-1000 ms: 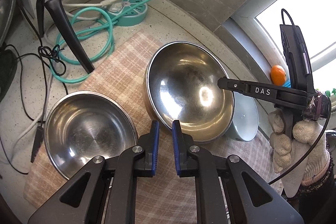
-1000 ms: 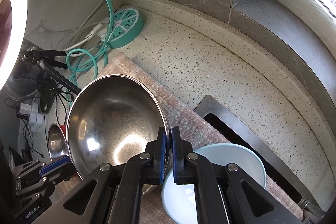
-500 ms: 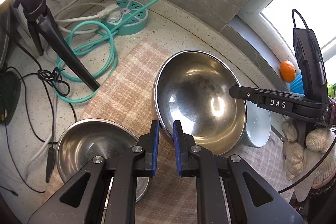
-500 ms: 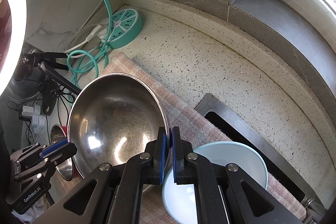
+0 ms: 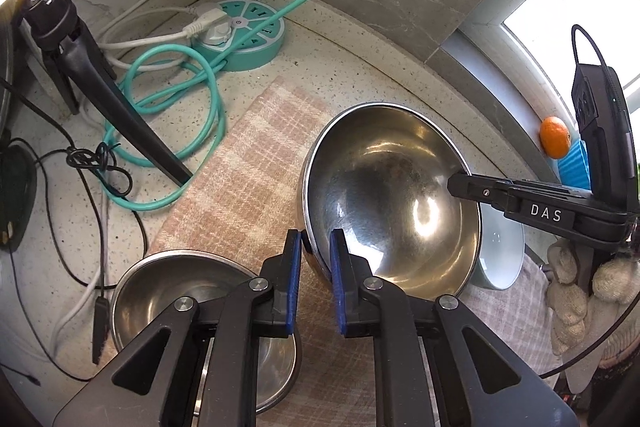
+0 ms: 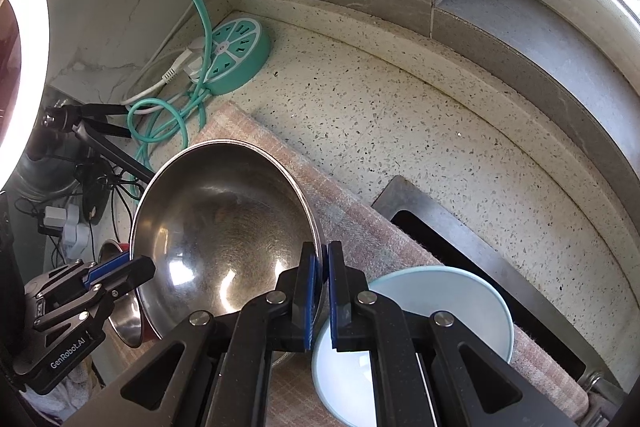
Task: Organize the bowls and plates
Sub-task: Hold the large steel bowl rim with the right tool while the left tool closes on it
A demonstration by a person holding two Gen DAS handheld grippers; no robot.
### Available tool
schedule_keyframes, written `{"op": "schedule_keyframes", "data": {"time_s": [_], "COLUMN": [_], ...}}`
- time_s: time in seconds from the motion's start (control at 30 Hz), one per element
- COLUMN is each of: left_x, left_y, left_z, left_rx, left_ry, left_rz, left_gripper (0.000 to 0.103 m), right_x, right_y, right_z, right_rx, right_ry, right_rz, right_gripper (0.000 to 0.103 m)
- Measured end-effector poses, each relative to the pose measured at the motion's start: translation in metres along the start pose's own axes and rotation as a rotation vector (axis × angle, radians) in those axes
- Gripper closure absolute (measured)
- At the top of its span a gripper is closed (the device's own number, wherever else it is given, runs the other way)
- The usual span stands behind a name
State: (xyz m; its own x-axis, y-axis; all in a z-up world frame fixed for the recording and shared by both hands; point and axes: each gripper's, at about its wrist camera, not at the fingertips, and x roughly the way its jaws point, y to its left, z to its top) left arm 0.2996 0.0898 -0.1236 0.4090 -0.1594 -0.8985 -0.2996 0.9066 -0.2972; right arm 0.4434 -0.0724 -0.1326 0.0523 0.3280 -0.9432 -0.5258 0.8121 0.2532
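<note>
Right claw (image 6: 323, 291) pinches steel bowl (image 6: 224, 227) rim; spread left claw (image 5: 314, 281) straddles its opposite rim.

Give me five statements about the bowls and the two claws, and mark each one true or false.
1. The right claw is clamped on the rim of the large steel bowl. True.
2. The large steel bowl lies flat on the checked cloth. False: it is tilted, with one side raised.
3. The left claw is clamped shut on the smaller steel bowl. False: its pads are apart, straddling the near rim of the large steel bowl.
4. A pale blue bowl sits on the cloth beside the large steel bowl. True.
5. The pale blue bowl is stacked inside the smaller steel bowl. False: they sit apart, on opposite sides of the large bowl.
</note>
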Motion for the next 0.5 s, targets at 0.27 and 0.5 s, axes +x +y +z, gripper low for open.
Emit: {"op": "schedule_keyframes", "data": {"time_s": [0.27,0.5], "left_x": [-0.010,-0.017], "left_y": [0.001,0.001], "left_z": [-0.002,-0.003], "left_rx": [0.000,0.001], "left_ry": [-0.024,-0.026], "left_rz": [-0.001,-0.020], "left_gripper": [0.091,0.091], "right_x": [-0.003,-0.012], "right_y": [0.002,0.006], "right_z": [-0.003,-0.007], "right_rx": [0.022,0.027], "right_ry": [0.002,-0.007], "right_rz": [0.011,0.007], "right_gripper": [0.098,0.098]}}
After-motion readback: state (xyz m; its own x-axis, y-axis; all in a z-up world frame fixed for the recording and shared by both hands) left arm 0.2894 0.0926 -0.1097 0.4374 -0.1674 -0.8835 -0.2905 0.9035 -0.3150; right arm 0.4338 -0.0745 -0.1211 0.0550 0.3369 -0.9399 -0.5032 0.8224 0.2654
